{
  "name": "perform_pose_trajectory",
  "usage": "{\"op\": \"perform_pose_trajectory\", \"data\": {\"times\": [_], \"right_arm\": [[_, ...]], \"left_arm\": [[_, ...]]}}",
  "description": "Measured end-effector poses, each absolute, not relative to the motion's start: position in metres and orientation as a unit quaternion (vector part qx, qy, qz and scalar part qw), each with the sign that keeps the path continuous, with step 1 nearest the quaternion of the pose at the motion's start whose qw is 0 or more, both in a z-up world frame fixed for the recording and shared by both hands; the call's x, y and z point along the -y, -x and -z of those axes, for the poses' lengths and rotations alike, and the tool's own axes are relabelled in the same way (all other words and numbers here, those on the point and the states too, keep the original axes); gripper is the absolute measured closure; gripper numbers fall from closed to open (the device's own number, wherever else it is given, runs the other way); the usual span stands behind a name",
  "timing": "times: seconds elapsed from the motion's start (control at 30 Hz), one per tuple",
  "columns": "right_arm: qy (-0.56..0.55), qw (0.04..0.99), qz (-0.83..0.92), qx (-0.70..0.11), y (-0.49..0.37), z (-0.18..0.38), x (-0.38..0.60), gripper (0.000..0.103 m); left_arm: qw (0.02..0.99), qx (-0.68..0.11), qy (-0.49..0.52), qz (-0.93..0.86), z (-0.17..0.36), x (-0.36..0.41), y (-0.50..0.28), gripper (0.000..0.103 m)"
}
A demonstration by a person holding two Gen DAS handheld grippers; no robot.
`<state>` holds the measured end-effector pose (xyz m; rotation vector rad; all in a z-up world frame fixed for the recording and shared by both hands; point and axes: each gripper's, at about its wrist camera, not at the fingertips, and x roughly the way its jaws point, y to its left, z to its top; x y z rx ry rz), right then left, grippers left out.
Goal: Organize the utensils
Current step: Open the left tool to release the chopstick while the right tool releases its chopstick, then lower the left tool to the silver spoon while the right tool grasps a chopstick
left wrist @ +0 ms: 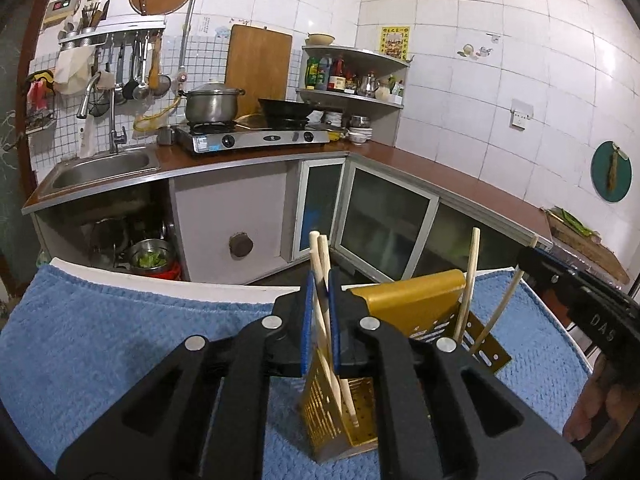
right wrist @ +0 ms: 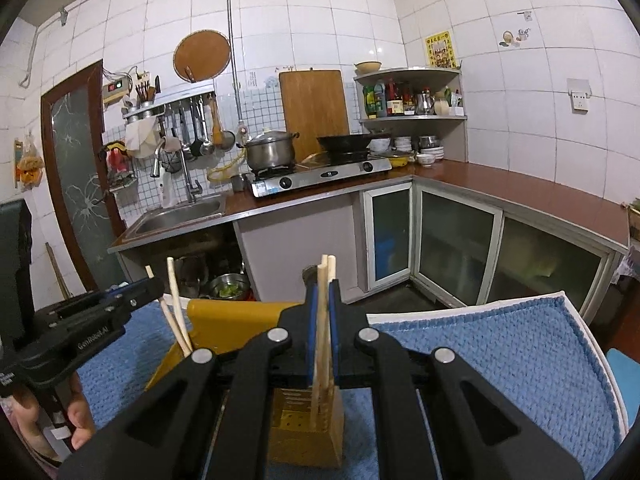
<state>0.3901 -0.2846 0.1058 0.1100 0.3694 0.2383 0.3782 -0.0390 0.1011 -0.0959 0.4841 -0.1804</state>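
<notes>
Lowest in the left wrist view, the left gripper (left wrist: pixel 320 312) has its jaws nipped tight on a pair of chopsticks (left wrist: pixel 325 280), whose lower ends dip into the near compartment of the gold holder (left wrist: pixel 416 300). In the right wrist view the right gripper (right wrist: pixel 322 320) is likewise clamped on its own pair (right wrist: pixel 326 300), tips down in a perforated gold compartment at bottom centre. Seen from the left camera, that right-hand pair (left wrist: pixel 470 280) stands at the holder's far right side, so the two grippers work close together with little room between them.

The holder stands on a blue towel (left wrist: pixel 120 340) that covers a white table (left wrist: pixel 160 282); the towel's edge and the table's rim curve across mid-frame, and beyond them the floor drops away, open.

Farther off, a brown counter (left wrist: pixel 440 168) wraps the corner, with a sink (left wrist: pixel 104 166) at the left, a stove (left wrist: pixel 256 138) carrying a pot (left wrist: pixel 212 104), and white tiled walls (left wrist: pixel 480 60) behind.
</notes>
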Motion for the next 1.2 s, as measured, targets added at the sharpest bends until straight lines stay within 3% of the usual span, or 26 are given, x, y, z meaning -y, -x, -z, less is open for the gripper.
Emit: {"op": "perform_pose_trajectory", "data": {"times": [0.1,0.17,0.2,0.47,0.77,1.2], "right_arm": [[-0.049,0.975,-0.119,-0.181,-0.380,-0.111,0.285,0.094],[-0.048,0.976,-0.115,-0.180,-0.372,-0.116,0.286,0.067],[-0.048,0.977,-0.111,-0.176,-0.367,-0.119,0.287,0.063],[-0.049,0.980,-0.081,-0.174,-0.324,-0.131,0.300,0.062],[-0.047,0.974,-0.053,-0.217,-0.282,-0.086,0.304,0.058],[-0.044,0.949,-0.037,-0.311,-0.264,0.012,0.287,0.058]], "left_arm": [[0.965,-0.239,0.053,0.091,-0.106,0.036,-0.371,0.082],[0.967,-0.233,0.059,0.086,-0.113,0.032,-0.362,0.057],[0.968,-0.227,0.064,0.084,-0.118,0.030,-0.355,0.053],[0.970,-0.221,0.067,0.070,-0.137,0.013,-0.311,0.029],[0.962,-0.259,0.068,0.052,-0.101,-0.009,-0.271,0.022],[0.933,-0.352,0.053,0.049,-0.014,-0.005,-0.247,0.022]]}}
